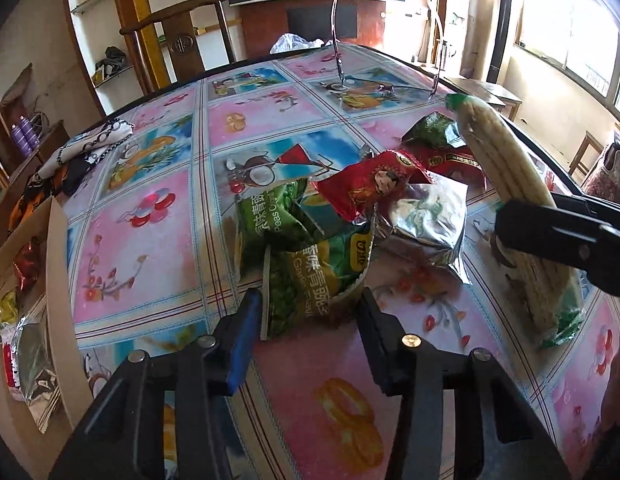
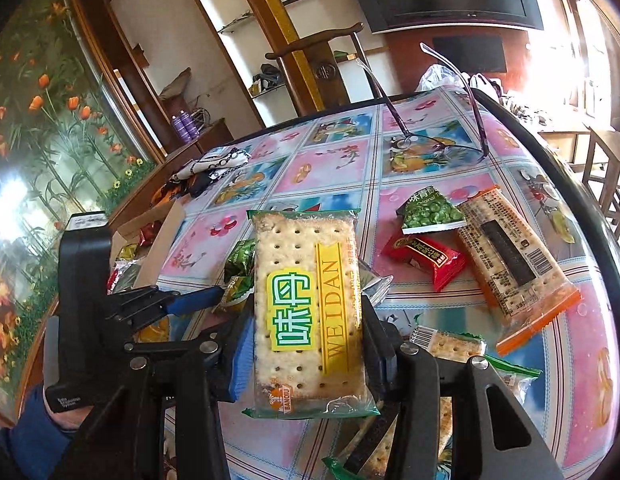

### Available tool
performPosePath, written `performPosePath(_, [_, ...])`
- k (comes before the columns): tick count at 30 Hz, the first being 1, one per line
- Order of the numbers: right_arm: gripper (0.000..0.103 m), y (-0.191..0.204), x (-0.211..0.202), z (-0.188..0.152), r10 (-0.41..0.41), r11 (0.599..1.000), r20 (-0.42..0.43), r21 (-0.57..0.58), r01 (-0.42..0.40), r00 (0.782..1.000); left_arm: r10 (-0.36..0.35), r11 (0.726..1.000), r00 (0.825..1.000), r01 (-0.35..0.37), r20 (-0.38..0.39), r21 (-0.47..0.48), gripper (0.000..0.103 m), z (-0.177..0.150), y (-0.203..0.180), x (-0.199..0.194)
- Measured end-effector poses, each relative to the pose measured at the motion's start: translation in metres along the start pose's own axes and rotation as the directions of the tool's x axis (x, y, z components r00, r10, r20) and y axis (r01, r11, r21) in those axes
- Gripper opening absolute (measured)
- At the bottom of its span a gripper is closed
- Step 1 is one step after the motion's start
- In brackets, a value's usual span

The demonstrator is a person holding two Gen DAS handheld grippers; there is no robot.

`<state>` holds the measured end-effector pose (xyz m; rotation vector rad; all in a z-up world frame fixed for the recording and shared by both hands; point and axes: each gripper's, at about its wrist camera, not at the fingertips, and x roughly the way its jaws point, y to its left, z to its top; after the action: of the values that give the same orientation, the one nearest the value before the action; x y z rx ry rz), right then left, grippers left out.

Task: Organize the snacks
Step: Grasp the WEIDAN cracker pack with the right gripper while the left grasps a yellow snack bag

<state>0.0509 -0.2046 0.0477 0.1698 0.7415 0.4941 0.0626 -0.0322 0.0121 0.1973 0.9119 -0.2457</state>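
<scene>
While the right gripper (image 2: 306, 344) clamps a green-edged cracker pack (image 2: 308, 312) marked WEIDAN between its pads, the pack stands lifted above the table (image 2: 550, 360), long axis running away from the camera. In the left wrist view the same pack (image 1: 518, 216) appears edge-on at the right, raised clear of the tablecloth, with the right gripper's black finger across its lower half.

The left gripper (image 1: 306, 320) is set to a narrow opening around the near end of a green pea packet (image 1: 310, 280). The packet edge lies between the blue pad (image 1: 244, 340) and the black finger (image 1: 374, 332); whether the pads press on it cannot be determined.

Snack positions on the table:
- A second green pea packet (image 1: 270, 220), a red packet (image 1: 370, 188) and a silver foil packet (image 1: 426, 220) form a pile just beyond the left gripper, touching one another.
- An orange-edged cracker pack (image 2: 510, 264) lies flat at the right, beside a small red packet (image 2: 424, 258) and a small green pea packet (image 2: 430, 214).
- Further cracker packs (image 2: 454, 344) lie under and beside the right gripper.

A cardboard box (image 1: 58, 280) at the left table edge contains several packets. A pair of glasses (image 2: 442, 136) rests upside down at the far side, and a patterned cloth (image 1: 90, 148) lies at the far left
</scene>
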Motion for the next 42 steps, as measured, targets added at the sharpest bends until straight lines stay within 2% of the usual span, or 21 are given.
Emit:
performPosePath(2, [0.050, 0.000, 0.001, 0.000, -0.002, 1.000, 0.001, -0.004, 0.002, 1.000, -0.008, 1.000, 1.000, 0.008, 0.023, -0.002, 0.037, -0.001, 0.001, -0.007])
performPosePath(3, [0.050, 0.000, 0.002, 0.000, -0.004, 1.000, 0.002, -0.005, 0.004, 1.000, -0.021, 1.000, 0.999, 0.021, 0.031, -0.006, 0.028, 0.000, 0.001, -0.010])
performPosePath(7, [0.050, 0.004, 0.002, -0.001, -0.015, 1.000, 0.010, -0.023, 0.015, 1.000, -0.051, 0.998, 0.998, 0.052, 0.038, -0.019, 0.028, -0.001, 0.004, -0.015])
performPosePath(13, [0.050, 0.007, 0.009, -0.003, -0.040, 0.998, -0.010, -0.043, 0.040, 0.999, -0.046, 0.999, 0.998, 0.047, 0.037, -0.026, 0.028, 0.000, 0.008, -0.013])
performPosePath(17, [0.050, 0.008, 0.009, -0.003, -0.039, 0.998, -0.009, -0.045, 0.039, 0.999, -0.050, 0.997, 0.998, 0.051, 0.028, -0.053, 0.033, 0.000, 0.010, -0.005])
performPosePath(22, [0.050, 0.009, 0.010, -0.003, -0.045, 0.997, -0.013, -0.055, 0.045, 0.999, -0.055, 0.995, 0.997, 0.060, 0.060, -0.085, 0.030, 0.001, 0.014, -0.005])
performPosePath(29, [0.050, 0.009, 0.010, -0.004, -0.053, 0.997, -0.007, -0.058, 0.052, 0.999, -0.051, 0.989, 0.989, 0.069, 0.136, -0.128, 0.027, 0.003, 0.024, -0.027])
performPosePath(33, [0.050, 0.012, 0.012, -0.004, -0.064, 0.996, -0.006, -0.069, 0.063, 0.998, -0.020, 0.991, 0.985, 0.042, 0.171, -0.125, 0.027, 0.004, 0.024, -0.035])
performPosePath(42, [0.050, 0.019, 0.015, -0.007, -0.076, 0.992, -0.010, -0.098, 0.074, 0.997, -0.002, 0.992, 0.977, 0.028, 0.212, -0.120, 0.027, 0.005, 0.025, -0.046])
